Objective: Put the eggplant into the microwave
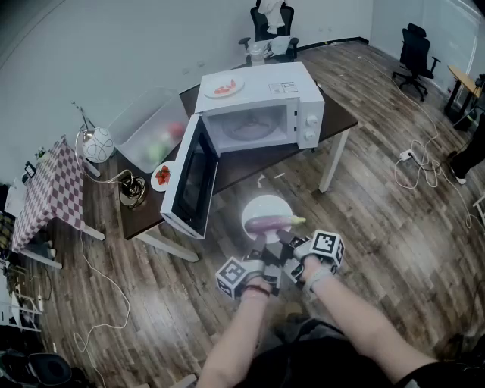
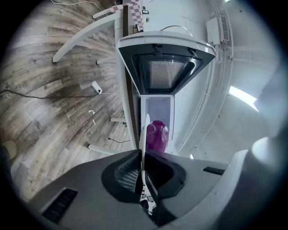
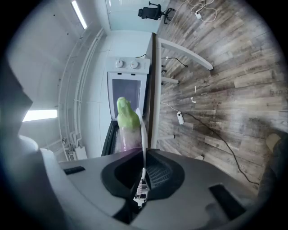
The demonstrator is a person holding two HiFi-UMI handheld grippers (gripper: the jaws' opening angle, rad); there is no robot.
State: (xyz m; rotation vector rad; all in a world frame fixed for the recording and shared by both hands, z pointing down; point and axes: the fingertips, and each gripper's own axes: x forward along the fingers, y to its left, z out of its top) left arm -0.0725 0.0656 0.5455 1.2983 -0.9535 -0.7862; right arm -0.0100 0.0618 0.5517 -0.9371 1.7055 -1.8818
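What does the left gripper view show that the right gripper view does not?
Only the left gripper view: the eggplant's purple end and the mesh window of the open microwave door. Only the right gripper view: the eggplant's green stem, the microwave's two knobs and an office chair. Both: the wooden floor, and the white plate's thin rim, on which the left gripper and the right gripper are each shut.

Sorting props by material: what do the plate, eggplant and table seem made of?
Plate: glossy white with a thin rim, probably ceramic or melamine.
Eggplant: evenly shiny purple, pale green stem, likely a plastic toy, possibly real.
Table: dark matte top, wood or laminate, on white legs.
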